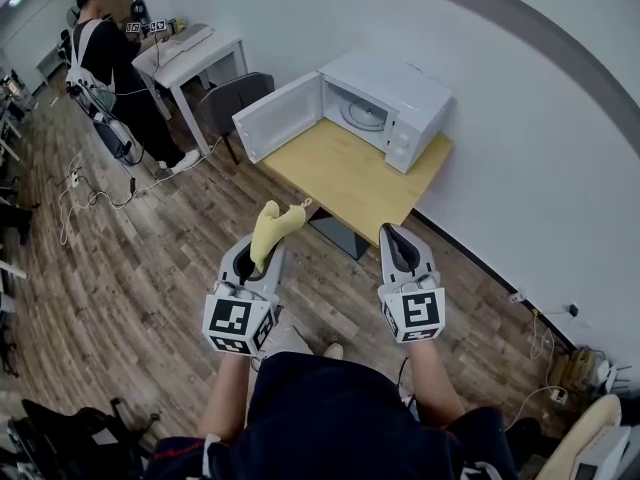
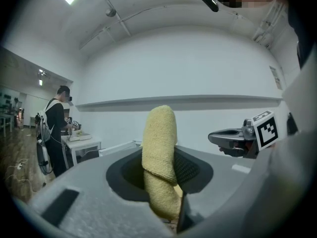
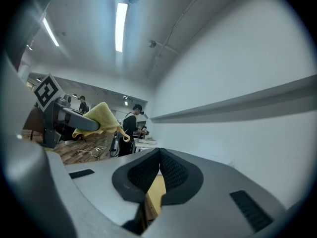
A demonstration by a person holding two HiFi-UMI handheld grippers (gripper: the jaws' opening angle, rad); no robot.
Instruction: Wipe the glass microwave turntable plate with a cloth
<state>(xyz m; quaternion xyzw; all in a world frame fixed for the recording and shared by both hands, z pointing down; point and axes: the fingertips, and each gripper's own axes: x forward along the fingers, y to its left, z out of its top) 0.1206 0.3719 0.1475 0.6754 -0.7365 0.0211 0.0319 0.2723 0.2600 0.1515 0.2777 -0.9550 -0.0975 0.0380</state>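
Observation:
The white microwave [image 1: 385,103] stands on a wooden table [image 1: 345,178] with its door [image 1: 278,116] swung open to the left. The glass turntable plate [image 1: 363,115] lies inside it. My left gripper [image 1: 268,240] is shut on a folded yellow cloth [image 1: 275,224], which sticks up from between the jaws [image 2: 159,152]. My right gripper [image 1: 394,232] is shut and holds nothing; its pads meet [image 3: 158,165]. Both grippers are held level over the floor, short of the table's near corner. In the right gripper view the cloth [image 3: 101,117] shows at the left.
A person [image 1: 112,56] stands at a white desk [image 1: 192,50] at the back left, with a dark chair [image 1: 236,96] beside it. Cables [image 1: 85,193] lie on the wooden floor. A white wall [image 1: 520,138] runs behind the table.

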